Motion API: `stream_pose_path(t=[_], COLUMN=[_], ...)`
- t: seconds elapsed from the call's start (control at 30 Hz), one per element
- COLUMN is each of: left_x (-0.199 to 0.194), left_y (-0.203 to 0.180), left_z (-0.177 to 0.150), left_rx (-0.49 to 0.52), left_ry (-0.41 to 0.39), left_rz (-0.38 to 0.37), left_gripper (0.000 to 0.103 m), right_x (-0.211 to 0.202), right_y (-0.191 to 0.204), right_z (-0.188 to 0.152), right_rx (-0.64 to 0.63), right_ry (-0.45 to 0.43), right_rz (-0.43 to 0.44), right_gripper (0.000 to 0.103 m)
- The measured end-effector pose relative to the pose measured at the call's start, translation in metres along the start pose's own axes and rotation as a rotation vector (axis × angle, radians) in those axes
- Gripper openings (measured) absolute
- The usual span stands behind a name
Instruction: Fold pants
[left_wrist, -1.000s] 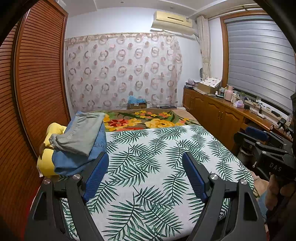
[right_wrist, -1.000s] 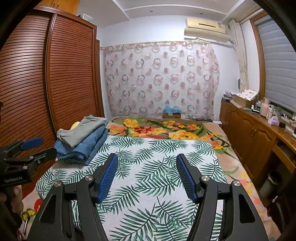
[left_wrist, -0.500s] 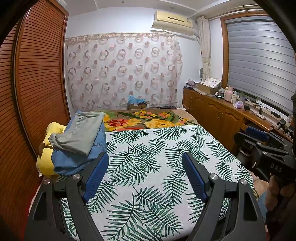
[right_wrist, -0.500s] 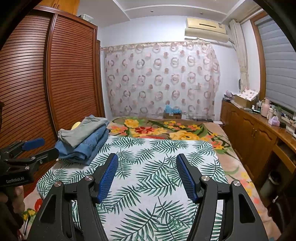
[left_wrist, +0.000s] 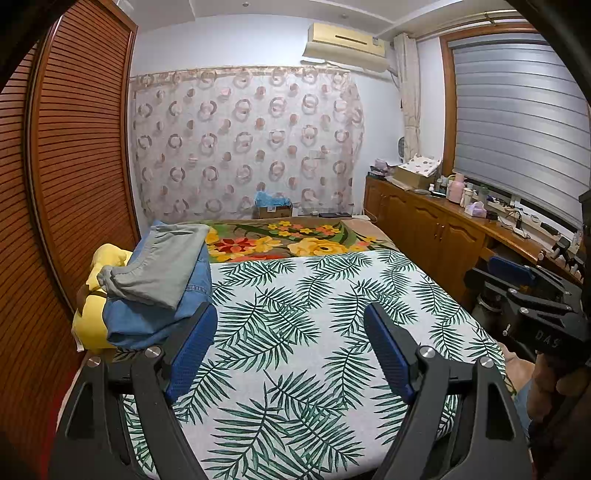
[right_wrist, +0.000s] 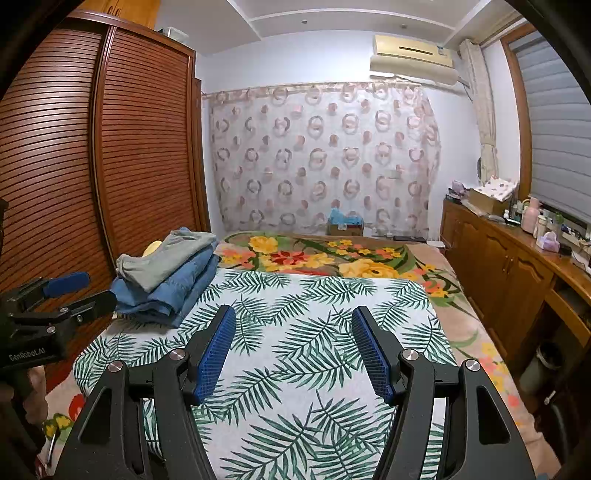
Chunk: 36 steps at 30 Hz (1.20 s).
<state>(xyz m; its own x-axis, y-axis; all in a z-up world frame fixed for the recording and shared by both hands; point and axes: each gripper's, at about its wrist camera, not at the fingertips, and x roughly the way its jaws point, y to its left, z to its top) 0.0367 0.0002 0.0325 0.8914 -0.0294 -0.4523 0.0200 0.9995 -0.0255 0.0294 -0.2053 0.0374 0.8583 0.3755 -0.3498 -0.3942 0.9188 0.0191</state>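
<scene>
A pile of folded clothes lies at the bed's far left edge: grey pants (left_wrist: 162, 266) on top of blue denim pants (left_wrist: 147, 317), both also in the right wrist view, grey (right_wrist: 166, 258) over denim (right_wrist: 173, 291). My left gripper (left_wrist: 291, 325) is open and empty above the leaf-print sheet (left_wrist: 295, 295), to the right of the pile. My right gripper (right_wrist: 291, 325) is open and empty over the sheet (right_wrist: 314, 295). Each gripper shows in the other's view, the right one (left_wrist: 517, 291) at the right edge, the left one (right_wrist: 70, 291) near the pile.
A yellow item (left_wrist: 96, 295) lies under the pile by the slatted wardrobe (left_wrist: 66, 184). A floral blanket (left_wrist: 288, 243) covers the bed's far end. A wooden cabinet (left_wrist: 443, 236) with bottles runs along the right. A box (left_wrist: 273, 206) stands by the curtain.
</scene>
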Motion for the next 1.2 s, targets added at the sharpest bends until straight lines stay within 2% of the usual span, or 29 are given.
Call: stream_pose_path(t=[1.2], left_x=[-0.0023], left_y=[0.0011], left_z=[0.0014], left_rx=[-0.002], left_ry=[-0.006], left_rz=[-0.002], left_gripper=[0.082], right_x=[-0.0013], right_y=[0.0017], right_z=[-0.0006], right_rx=[-0.005], right_ry=[-0.008], right_rz=[0.002], right_gripper=[0.067])
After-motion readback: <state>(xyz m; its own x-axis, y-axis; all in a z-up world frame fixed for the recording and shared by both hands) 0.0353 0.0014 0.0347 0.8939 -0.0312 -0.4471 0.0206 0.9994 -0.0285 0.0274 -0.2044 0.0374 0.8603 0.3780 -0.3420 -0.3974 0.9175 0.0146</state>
